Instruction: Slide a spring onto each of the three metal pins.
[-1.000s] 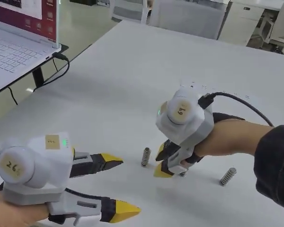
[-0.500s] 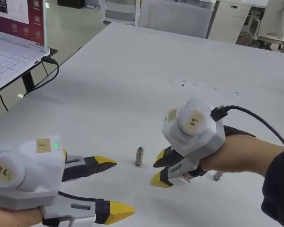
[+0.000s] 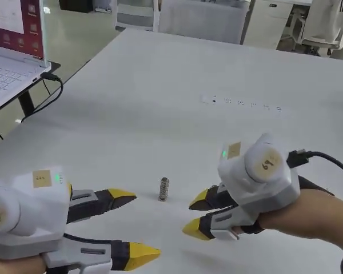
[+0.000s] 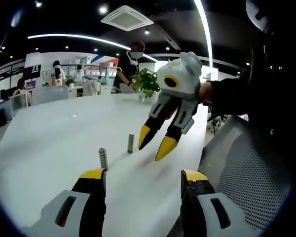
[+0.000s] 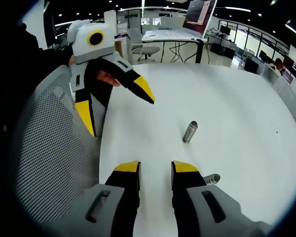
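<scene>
Left gripper (image 3: 134, 224) hovering, jaws spread wide, empty. Right gripper (image 3: 194, 214) hovering, jaws parted slightly, empty. Spring (image 3: 164, 189) standing upright on table (image 3: 160, 85), 10 o'clock from right gripper.

We see a broad white desk (image 3: 160, 74) with a row of small dark marks (image 3: 240, 104) near its far side. Off its left edge sits an open laptop (image 3: 6, 80) with a black cable (image 3: 61, 87) looping down from it. A grey chair (image 3: 203, 20) stands at the far end. In the left gripper view a plant (image 4: 147, 81) stands on the desk with a person (image 4: 130, 64) behind it, and a mesh seat (image 4: 246, 173) lies close by.
</scene>
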The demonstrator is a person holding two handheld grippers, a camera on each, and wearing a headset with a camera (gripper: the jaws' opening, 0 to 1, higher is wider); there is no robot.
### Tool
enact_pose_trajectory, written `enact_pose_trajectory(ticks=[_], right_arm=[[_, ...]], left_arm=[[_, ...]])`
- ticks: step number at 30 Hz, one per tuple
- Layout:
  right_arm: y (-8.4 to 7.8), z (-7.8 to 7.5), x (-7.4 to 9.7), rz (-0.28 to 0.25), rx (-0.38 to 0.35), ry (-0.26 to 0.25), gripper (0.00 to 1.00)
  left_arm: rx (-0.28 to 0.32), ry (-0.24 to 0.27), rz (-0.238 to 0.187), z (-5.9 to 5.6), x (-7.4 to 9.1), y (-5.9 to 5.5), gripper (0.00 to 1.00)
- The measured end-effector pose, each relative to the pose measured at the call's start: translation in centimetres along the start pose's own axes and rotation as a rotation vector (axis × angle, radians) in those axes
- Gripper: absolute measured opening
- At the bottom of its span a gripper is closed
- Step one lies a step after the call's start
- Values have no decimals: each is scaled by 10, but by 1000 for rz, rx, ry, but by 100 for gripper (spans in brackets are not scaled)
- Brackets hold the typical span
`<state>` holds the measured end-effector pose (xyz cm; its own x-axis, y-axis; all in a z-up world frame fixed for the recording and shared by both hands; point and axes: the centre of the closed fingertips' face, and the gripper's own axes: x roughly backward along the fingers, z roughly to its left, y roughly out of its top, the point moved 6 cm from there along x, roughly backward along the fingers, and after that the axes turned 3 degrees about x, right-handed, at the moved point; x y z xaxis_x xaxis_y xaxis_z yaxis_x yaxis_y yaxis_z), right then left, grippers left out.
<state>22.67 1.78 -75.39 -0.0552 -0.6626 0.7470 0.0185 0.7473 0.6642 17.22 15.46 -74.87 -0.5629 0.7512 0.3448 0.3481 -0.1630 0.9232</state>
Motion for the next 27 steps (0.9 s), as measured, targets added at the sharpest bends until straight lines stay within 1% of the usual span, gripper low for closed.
enact_pose_trajectory(ticks=[7,11,19,27], right_arm=[[-7,5,15,-58,-37,-33,23],[-12,8,19,-73,-58,-46,24],[-22,16,34,-127,-105,-80,24],[-40,18,49,-143,-150,-126,25]], left_arm=[[-3,-2,3,-1,0,2,56],[-4,-2,3,-1,0,2,56],[-4,0,3,-2,0,4,56],[-2,0,6,-2,1,4,57]])
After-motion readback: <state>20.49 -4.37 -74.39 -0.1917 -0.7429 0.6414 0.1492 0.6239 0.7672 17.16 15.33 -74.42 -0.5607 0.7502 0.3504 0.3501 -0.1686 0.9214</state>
